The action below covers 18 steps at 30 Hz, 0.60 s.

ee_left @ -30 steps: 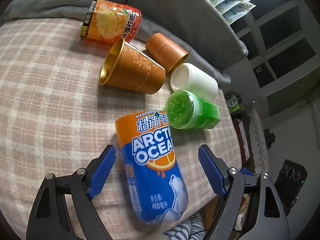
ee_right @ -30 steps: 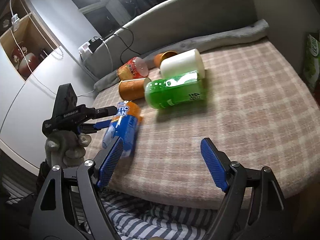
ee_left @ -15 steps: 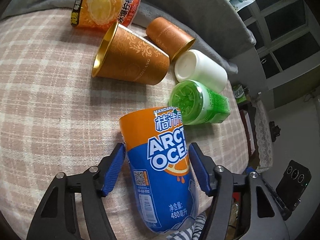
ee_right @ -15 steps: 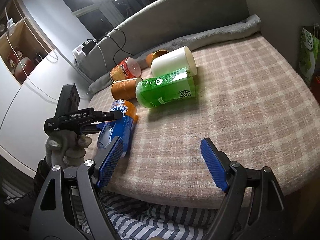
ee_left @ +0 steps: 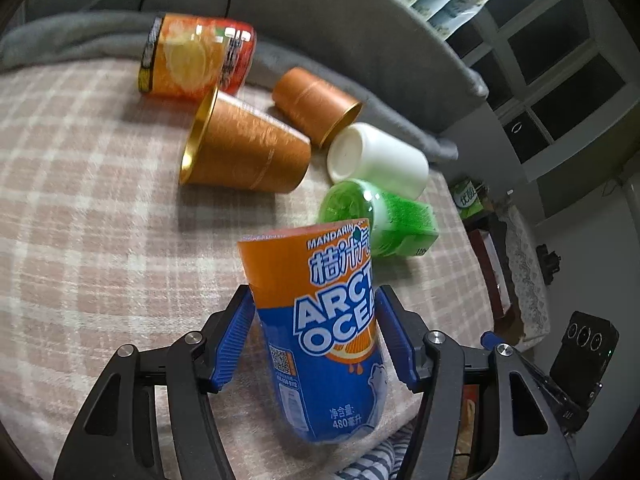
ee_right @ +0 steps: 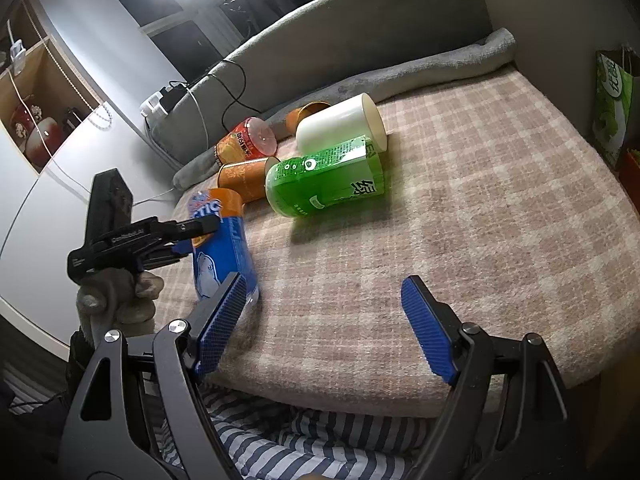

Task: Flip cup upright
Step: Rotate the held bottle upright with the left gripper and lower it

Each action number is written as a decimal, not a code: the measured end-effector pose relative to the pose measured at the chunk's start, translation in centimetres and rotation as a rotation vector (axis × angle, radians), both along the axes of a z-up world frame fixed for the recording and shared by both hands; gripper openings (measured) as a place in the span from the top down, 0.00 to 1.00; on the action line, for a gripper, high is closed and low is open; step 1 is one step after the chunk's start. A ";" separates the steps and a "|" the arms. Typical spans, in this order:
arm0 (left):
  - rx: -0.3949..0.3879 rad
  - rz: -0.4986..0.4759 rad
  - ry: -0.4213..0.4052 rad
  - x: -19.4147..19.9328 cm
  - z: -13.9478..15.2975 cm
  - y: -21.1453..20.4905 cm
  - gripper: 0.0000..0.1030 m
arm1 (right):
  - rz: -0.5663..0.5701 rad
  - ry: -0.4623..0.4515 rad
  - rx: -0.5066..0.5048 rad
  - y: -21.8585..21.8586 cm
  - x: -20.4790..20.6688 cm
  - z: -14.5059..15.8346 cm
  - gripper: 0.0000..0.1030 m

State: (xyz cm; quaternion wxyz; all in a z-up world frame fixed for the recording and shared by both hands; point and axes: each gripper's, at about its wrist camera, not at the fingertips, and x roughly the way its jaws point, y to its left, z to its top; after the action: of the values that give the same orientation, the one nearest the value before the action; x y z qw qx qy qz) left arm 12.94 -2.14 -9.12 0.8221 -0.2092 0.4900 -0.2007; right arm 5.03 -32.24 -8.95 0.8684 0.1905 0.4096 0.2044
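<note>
Six cups show on the pink-and-cream plaid blanket [ee_left: 80, 208]. One is a blue-and-orange "Arctic Ocean" printed cup [ee_left: 324, 328], clamped between the blue ribbed pads of the left gripper [ee_left: 316, 336] and raised at a tilt, its orange end pointing away from the tool. Beyond the fingertips lie five more, all on their sides: a translucent green plastic cup [ee_left: 376, 216] just ahead and to the right, a plain white cup [ee_left: 380, 160] touching it farther on, two copper-coloured paper cups with gold rims, the larger [ee_left: 244, 152] ahead-left and the smaller [ee_left: 316, 104] behind it, and an orange-red printed cup [ee_left: 196, 60] farthest off, against the grey rolled blanket [ee_left: 72, 40].

The right wrist view alone shows the right gripper [ee_right: 324, 320], its jaws spread wide over bare blanket and holding nothing, the gloved hand [ee_right: 116, 300] gripping the left tool off to its left, and striped fabric [ee_right: 304, 440] below the blanket's edge.
</note>
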 end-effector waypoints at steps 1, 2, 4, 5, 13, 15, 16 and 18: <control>0.006 0.003 -0.011 -0.1 0.2 -0.1 0.41 | 0.000 -0.002 -0.003 0.1 0.0 0.0 0.20; 0.018 0.009 -0.033 -0.4 0.6 0.0 0.41 | 0.001 -0.003 -0.005 0.2 0.0 0.1 0.20; 0.042 0.015 -0.071 -0.6 1.2 0.0 0.41 | 0.003 -0.005 -0.009 0.3 -0.1 0.1 0.20; 0.050 0.016 -0.083 -0.8 1.4 -0.1 0.41 | 0.003 -0.007 -0.012 0.3 -0.1 0.2 0.20; 0.119 0.027 -0.166 -1.5 2.8 -1.7 0.41 | -0.002 -0.019 -0.020 0.3 -0.3 0.5 0.20; 0.139 0.029 -0.185 -1.6 3.0 -1.9 0.41 | -0.002 -0.020 -0.021 0.2 -0.3 0.5 0.20; 0.152 0.030 -0.195 -1.8 3.1 -2.0 0.41 | -0.003 -0.020 -0.022 0.2 -0.3 0.5 0.20; 0.172 0.031 -0.214 -2.0 3.3 -2.3 0.41 | -0.007 -0.023 -0.024 0.1 -0.3 0.6 0.20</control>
State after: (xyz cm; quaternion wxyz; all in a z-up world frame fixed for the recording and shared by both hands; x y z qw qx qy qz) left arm 10.89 -4.45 -5.78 0.8875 -0.1228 0.4117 -0.1663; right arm 4.73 -32.11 -8.37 0.8759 0.1794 0.4014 0.1986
